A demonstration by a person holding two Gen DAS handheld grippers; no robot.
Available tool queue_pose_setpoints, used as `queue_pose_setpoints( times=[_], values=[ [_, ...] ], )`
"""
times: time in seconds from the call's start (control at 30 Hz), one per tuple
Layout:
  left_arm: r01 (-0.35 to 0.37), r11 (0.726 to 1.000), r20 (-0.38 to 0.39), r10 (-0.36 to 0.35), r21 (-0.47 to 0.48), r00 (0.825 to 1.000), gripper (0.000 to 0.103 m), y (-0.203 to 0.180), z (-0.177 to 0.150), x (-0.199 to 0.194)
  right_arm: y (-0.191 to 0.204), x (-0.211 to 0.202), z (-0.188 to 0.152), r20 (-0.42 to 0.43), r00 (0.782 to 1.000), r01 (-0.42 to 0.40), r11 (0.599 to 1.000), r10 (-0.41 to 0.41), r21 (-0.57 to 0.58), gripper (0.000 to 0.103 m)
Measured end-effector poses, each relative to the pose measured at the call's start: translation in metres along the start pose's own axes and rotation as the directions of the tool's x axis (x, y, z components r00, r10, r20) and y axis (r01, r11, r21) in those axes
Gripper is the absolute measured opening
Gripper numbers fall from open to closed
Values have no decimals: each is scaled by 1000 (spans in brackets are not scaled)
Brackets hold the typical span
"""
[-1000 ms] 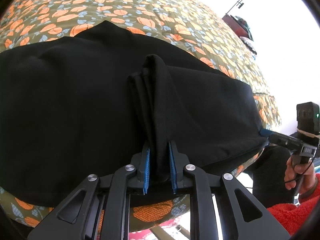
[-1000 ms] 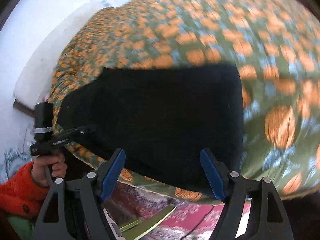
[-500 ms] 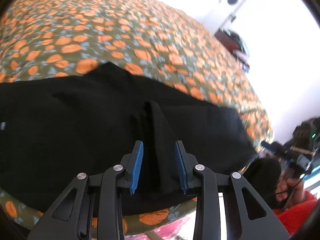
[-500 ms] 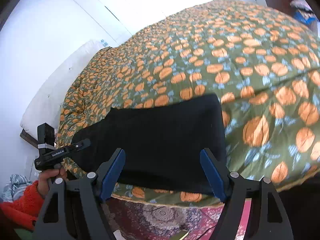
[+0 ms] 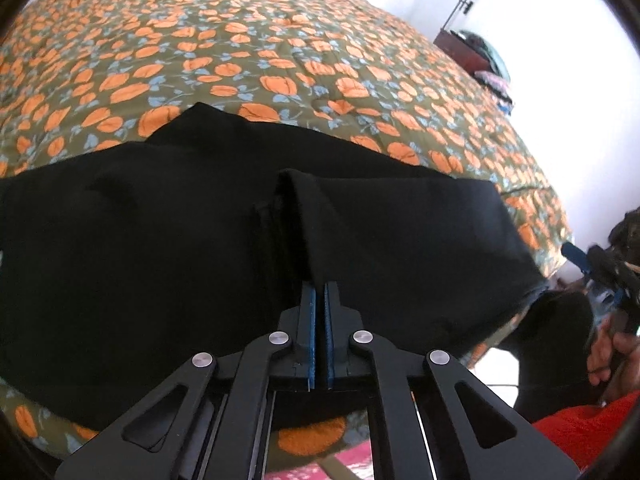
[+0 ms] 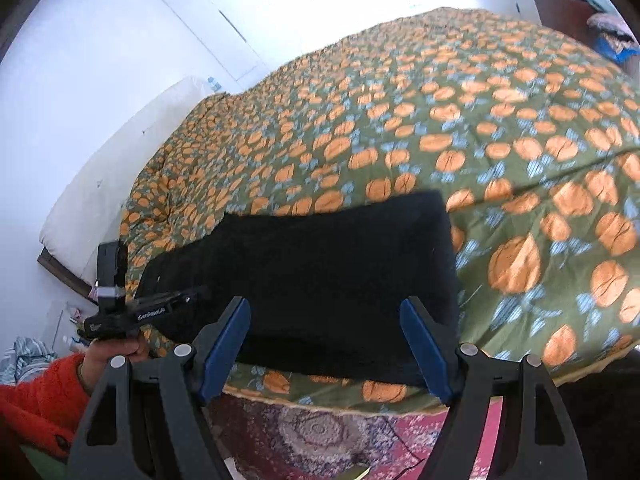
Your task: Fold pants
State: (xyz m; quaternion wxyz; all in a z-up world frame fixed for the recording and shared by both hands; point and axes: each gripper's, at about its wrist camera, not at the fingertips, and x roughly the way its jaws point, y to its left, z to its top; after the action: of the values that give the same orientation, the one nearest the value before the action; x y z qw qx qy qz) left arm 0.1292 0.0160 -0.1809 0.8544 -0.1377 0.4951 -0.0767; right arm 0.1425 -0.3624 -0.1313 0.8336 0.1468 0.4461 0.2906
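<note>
Pants [image 5: 168,248] on the bed [image 5: 280,64], at its near edge. Left hand-held gripper [image 5: 319,300] just closed, pinching a thin ridge; could slip out. Right hand-held gripper [image 6: 326,344] open, empty.

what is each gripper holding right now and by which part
Right gripper: open, holds nothing. Left gripper: shut at the raised fold of the black pants; whether cloth is pinched cannot be told.

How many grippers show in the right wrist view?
2. The right gripper fills the bottom of the frame, jaws open over the black pants. The left gripper reaches in at the left edge by the bedspread.
</note>
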Motion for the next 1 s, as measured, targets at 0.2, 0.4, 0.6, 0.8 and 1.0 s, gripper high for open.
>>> queue_pose_setpoints(
  times=[0.2,0.4,0.6,0.8,1.0],
  values=[
    [-7,1000,-63,5,-21,998,2,10,-14,15,-6,-9,19,19,1000,-17,1000,17,8,81],
    [-10,1000,-68,8,-27,998,13,9,-7,17,-1,56,-13,-270,961,-66,997,54,-37,81],
    [-42,997,-2,42,-71,999,63,19,-9,-6,14,37,29,-129,989,-83,995,75,-57,82],
    [-81,982,44,89,-170,995,75,47,-8,-31,-14,88,61,-239,966,105,994,-102,2,91],
    [-120,919,153,189,-375,970,80,146,-9,-93,4,76,49,-136,987,94,993,-83,75,91]
  ],
)
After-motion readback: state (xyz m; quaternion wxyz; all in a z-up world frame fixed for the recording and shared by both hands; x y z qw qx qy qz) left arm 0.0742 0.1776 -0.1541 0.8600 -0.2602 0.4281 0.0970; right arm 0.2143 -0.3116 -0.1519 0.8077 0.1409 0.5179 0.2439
